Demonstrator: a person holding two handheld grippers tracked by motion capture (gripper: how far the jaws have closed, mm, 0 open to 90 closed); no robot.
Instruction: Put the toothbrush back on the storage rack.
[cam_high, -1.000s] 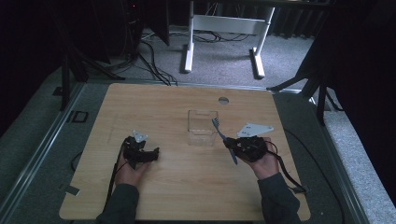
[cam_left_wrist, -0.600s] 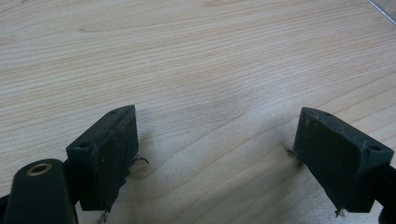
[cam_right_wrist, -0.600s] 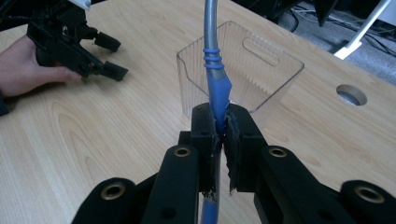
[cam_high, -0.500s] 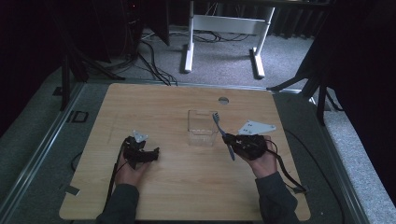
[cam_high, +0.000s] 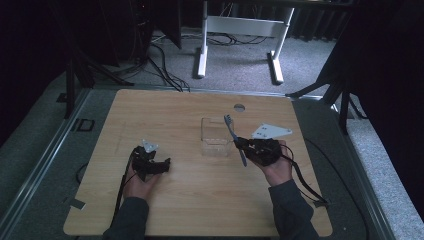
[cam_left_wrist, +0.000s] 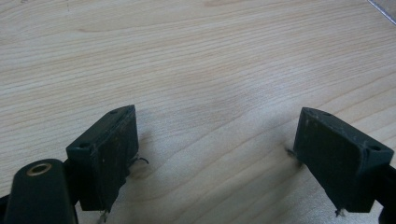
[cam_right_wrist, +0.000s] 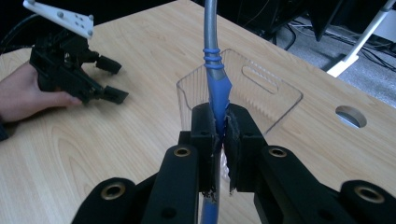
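Observation:
My right gripper (cam_right_wrist: 222, 126) is shut on a toothbrush (cam_right_wrist: 215, 88) with a blue and grey handle, gripped at its blue middle. The brush stands up and away from the jaws, in front of a clear plastic container (cam_right_wrist: 261, 88). In the high view the right gripper (cam_high: 245, 145) sits just right of the container (cam_high: 216, 136), and the toothbrush (cam_high: 233, 134) slants across the container's right edge. My left gripper (cam_left_wrist: 219, 140) is open, with bare wood between its jaws. It rests low on the table at the left (cam_high: 162, 164), well apart from the container.
A round hole (cam_high: 239, 107) pierces the wooden table (cam_high: 190, 210) behind the container. A white desk frame (cam_high: 240, 30) and cables lie on the floor beyond the far edge. Each gripper trails a cable toward the near edge.
The right gripper has edged slightly toward the container, and the toothbrush's far end has shifted a little farther away. The left gripper has stayed where it was.

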